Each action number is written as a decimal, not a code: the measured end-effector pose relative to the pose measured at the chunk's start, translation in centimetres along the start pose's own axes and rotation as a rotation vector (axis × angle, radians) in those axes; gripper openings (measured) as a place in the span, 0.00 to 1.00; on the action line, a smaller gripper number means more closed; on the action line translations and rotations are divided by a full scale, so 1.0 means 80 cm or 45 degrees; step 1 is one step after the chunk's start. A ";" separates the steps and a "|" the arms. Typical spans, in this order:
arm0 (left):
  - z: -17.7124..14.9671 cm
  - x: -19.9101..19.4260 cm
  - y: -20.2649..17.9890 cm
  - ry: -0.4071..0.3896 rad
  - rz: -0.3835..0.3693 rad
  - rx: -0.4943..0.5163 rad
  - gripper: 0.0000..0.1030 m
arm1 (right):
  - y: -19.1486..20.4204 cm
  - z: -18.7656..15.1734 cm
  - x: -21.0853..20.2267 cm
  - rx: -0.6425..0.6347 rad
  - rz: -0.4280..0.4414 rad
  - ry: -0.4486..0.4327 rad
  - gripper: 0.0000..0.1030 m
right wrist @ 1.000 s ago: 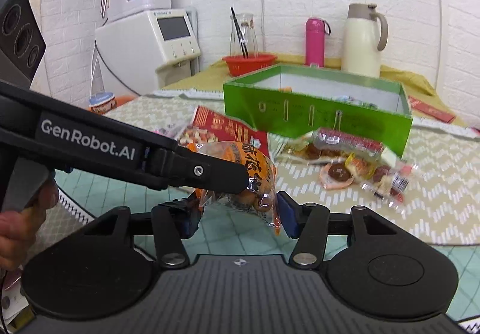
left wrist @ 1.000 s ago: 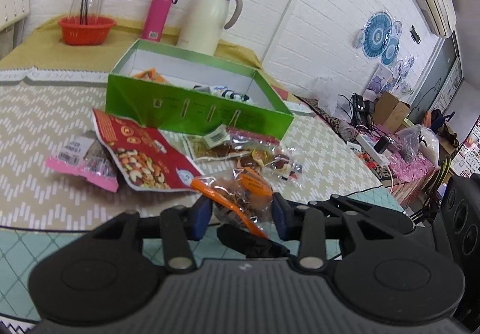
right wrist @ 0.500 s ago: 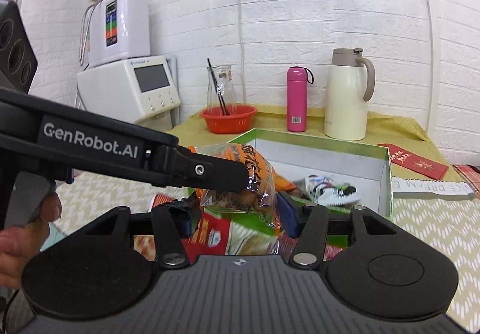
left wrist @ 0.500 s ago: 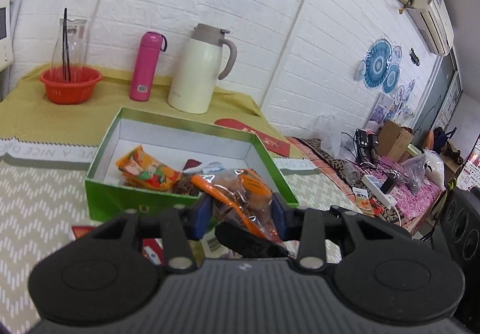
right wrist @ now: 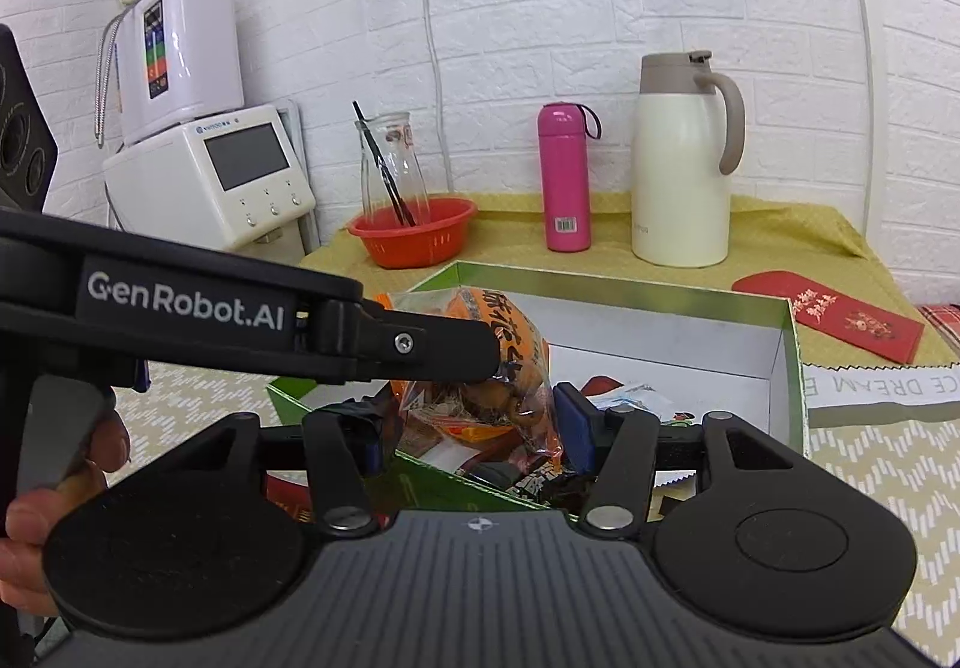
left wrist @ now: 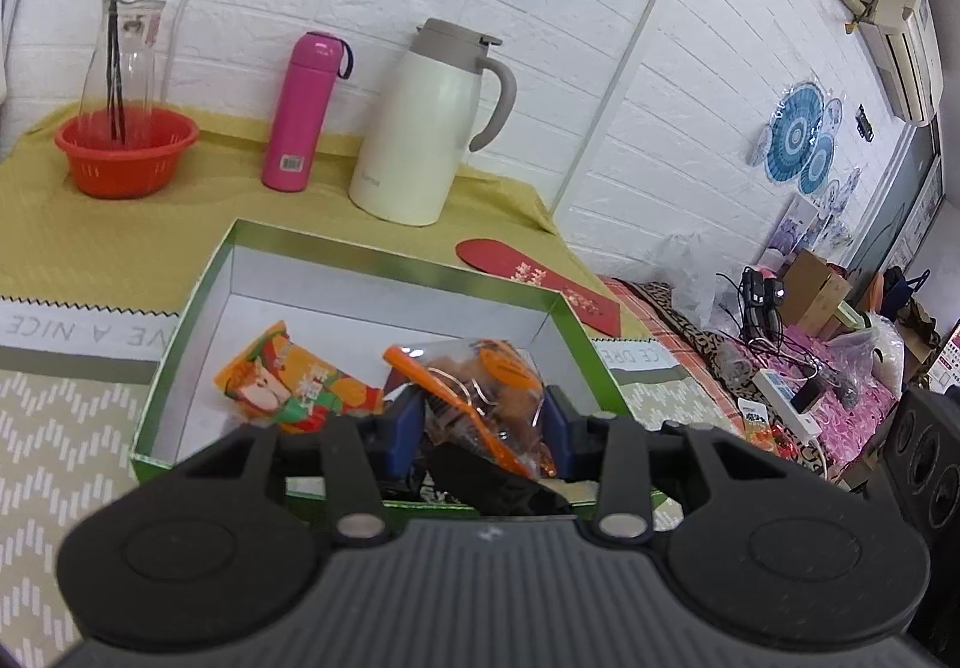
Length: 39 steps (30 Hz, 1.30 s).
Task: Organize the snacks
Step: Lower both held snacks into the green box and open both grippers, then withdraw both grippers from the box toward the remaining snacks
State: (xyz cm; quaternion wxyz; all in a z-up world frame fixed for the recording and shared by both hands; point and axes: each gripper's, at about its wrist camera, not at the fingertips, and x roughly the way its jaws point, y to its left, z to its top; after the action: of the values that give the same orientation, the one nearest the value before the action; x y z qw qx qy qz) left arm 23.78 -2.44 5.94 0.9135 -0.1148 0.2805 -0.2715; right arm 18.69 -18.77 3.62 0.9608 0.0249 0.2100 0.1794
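left gripper (left wrist: 480, 422) clamped, right gripper (right wrist: 474, 431) wide

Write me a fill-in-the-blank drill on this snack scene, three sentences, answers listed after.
1. The left gripper is shut on a clear snack bag with ____ trim.
2. That bag hangs over the open ____ box.
3. By the wall, the bottle between the red basket and the white jug is ____.

Missing words: orange; green; pink
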 end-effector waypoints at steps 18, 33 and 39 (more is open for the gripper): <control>-0.009 -0.005 0.018 -0.157 0.214 -0.002 1.00 | -0.007 -0.020 0.008 -0.062 -0.053 -0.058 1.00; -0.022 -0.059 -0.026 -0.174 0.294 0.051 1.00 | -0.003 -0.015 -0.080 -0.058 -0.076 -0.169 1.00; -0.044 -0.089 -0.042 -0.201 0.349 0.070 1.00 | -0.015 -0.031 -0.123 0.016 -0.107 -0.172 1.00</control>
State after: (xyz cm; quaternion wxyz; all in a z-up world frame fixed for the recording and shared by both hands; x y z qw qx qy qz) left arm 15.33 -1.43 7.52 0.9639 -0.0713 0.2134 -0.1421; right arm 9.72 -23.44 5.06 0.9792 0.0342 0.1468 0.1355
